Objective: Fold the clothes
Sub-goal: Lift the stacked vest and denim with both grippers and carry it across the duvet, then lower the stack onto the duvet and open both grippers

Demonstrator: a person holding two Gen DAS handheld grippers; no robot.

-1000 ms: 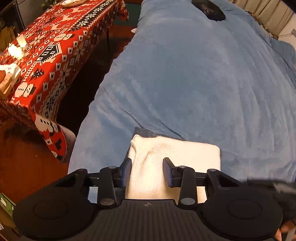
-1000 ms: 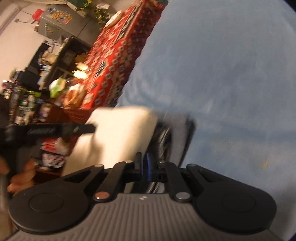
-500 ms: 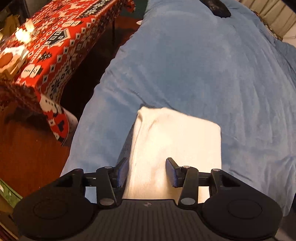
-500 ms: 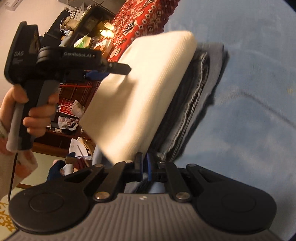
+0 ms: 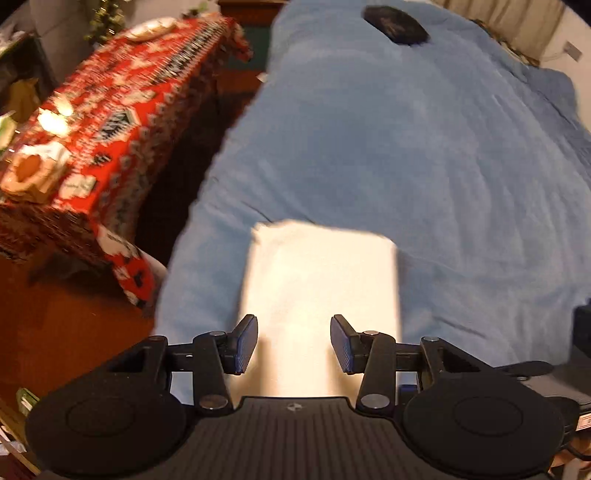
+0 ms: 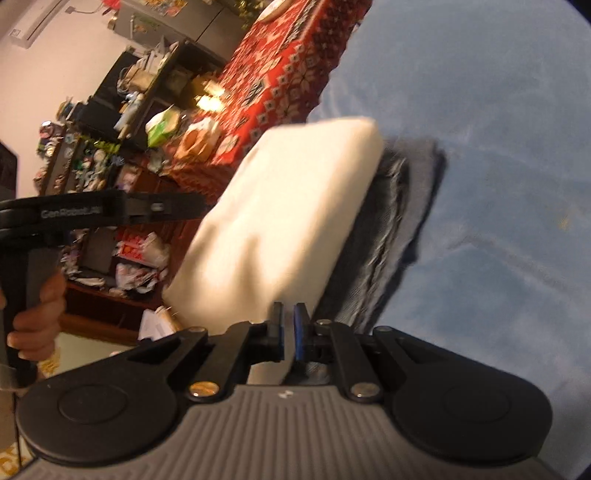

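Note:
A folded cream garment [image 5: 321, 291] lies on top of folded dark grey clothes [image 6: 399, 221], over a blue blanket [image 5: 406, 147]. My left gripper [image 5: 293, 343] hovers open just above the cream garment's near end, with nothing between its fingers. From the right wrist view, the same left gripper [image 6: 110, 210] reaches in from the left, held by a hand [image 6: 33, 317]. My right gripper [image 6: 289, 332] is shut, pinching the near edge of the stack where the cream garment [image 6: 288, 206] meets the grey clothes. The underside of the stack is hidden.
A table with a red patterned cloth [image 5: 110, 122] stands left of the bed, across a dark gap of floor. A dark object [image 5: 395, 26] rests at the blanket's far end. Cluttered shelves [image 6: 122, 122] line the wall beyond the table.
The stack has swung and shifted with my right gripper, which stays shut on it. The left gripper stays open over the cream garment, and its view has pulled back.

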